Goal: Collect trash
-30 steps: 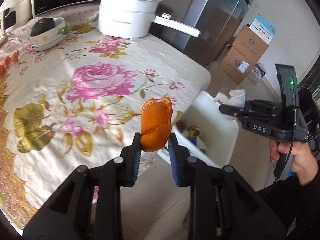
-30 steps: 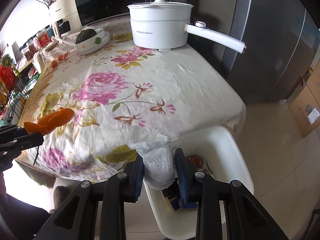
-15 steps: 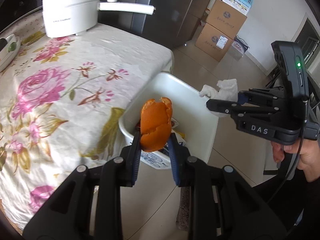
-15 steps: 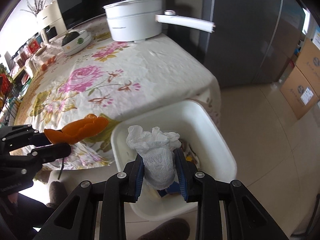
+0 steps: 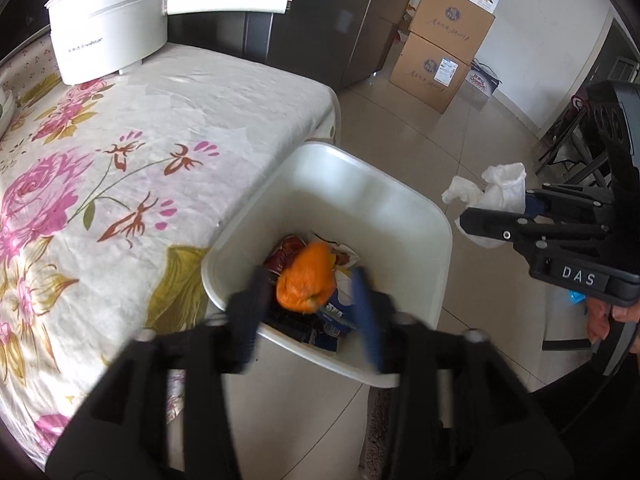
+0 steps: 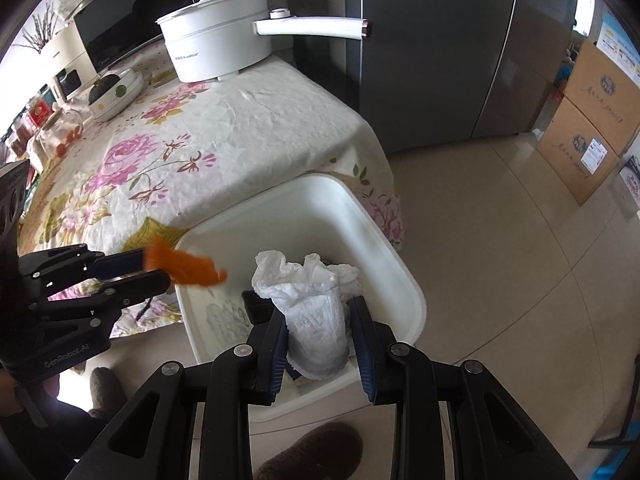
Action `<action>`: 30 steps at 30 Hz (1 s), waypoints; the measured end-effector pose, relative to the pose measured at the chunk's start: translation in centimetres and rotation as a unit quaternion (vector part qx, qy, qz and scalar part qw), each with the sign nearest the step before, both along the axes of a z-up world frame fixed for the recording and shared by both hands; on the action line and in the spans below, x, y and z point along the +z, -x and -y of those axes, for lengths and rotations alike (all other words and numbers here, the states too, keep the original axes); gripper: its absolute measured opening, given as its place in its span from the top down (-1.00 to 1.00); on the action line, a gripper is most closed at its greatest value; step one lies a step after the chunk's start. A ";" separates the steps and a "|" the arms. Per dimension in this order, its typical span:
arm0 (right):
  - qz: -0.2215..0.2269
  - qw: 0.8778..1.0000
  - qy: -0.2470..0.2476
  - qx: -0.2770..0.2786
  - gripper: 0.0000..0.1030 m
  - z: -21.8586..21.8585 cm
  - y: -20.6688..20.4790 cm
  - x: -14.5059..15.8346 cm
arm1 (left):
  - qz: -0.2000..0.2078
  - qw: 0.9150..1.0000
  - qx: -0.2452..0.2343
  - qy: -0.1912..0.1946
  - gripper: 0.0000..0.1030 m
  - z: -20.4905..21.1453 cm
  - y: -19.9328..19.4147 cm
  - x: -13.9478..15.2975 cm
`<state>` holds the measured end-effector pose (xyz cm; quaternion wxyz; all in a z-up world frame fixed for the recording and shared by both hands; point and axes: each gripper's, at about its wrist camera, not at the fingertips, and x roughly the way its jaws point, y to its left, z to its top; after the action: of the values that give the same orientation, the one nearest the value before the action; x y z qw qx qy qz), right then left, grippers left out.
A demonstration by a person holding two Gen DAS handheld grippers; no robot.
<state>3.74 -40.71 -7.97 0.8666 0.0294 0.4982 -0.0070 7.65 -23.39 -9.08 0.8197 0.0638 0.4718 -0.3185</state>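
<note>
Left gripper (image 5: 308, 312) over the near edge of the white bin (image 5: 424, 216); jaws spread, have just been opening. Orange peel (image 5: 306, 282) sits between the jaws but clear of both pads, loose above the bin's trash; blurred. From the right wrist view the peel (image 6: 184, 266) shows at the tips of the left gripper (image 6: 154, 268), over the bin's (image 6: 384, 248) left rim.

Right gripper (image 6: 320, 336) jaws pinching a crumpled white tissue wad (image 6: 316, 312); left pad pressed into it, right pad at its edge. The wad sticks out ahead of the jaws, above the near part of the bin. In the left wrist view the same gripper (image 5: 496, 216) is at the right, tissue (image 5: 496, 192) bunched at its tip, beyond the bin's right rim. A hand (image 5: 604, 316) grips its handle.

Bin stands on the tiled floor (image 6: 500, 240), touching the corner of the desk with the floral cloth (image 5: 132, 152). Packets and wrappers (image 5: 336, 308) lie inside it under the left jaws.

On the desk well beyond the jaws: white pot (image 6: 220, 48) with long handle, a bowl (image 6: 116, 92) with dark fruit. Cardboard boxes (image 5: 444, 40) stacked on the floor far off.
</note>
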 end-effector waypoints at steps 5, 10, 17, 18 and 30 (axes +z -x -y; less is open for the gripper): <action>-0.005 1.000 0.004 -0.002 0.40 0.2 -0.2 -0.4 | -0.001 0.999 0.036 -0.004 -0.66 -0.7 -0.7 0.2; -0.008 1.000 0.004 -0.003 0.40 0.1 -0.4 -0.5 | 0.006 0.996 0.078 -0.038 -0.78 -2.2 -1.4 -0.2; 0.004 1.000 -0.001 -0.007 0.33 -0.7 -0.5 0.0 | 0.036 0.990 0.117 -0.068 -0.83 -4.2 -0.5 1.0; 0.005 1.000 -0.003 -0.009 0.20 -0.8 -0.5 0.1 | 0.043 0.989 0.121 -0.071 -0.83 -4.5 -0.2 1.2; 0.053 0.998 -0.020 -0.035 -0.65 -2.5 0.6 3.6 | 0.055 0.979 0.173 -0.088 -0.97 -9.3 2.2 3.0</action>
<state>3.18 -38.19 -4.38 0.8902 0.0645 0.4502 -0.0259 5.46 -14.12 -6.05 0.8784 0.0706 0.4558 -0.1253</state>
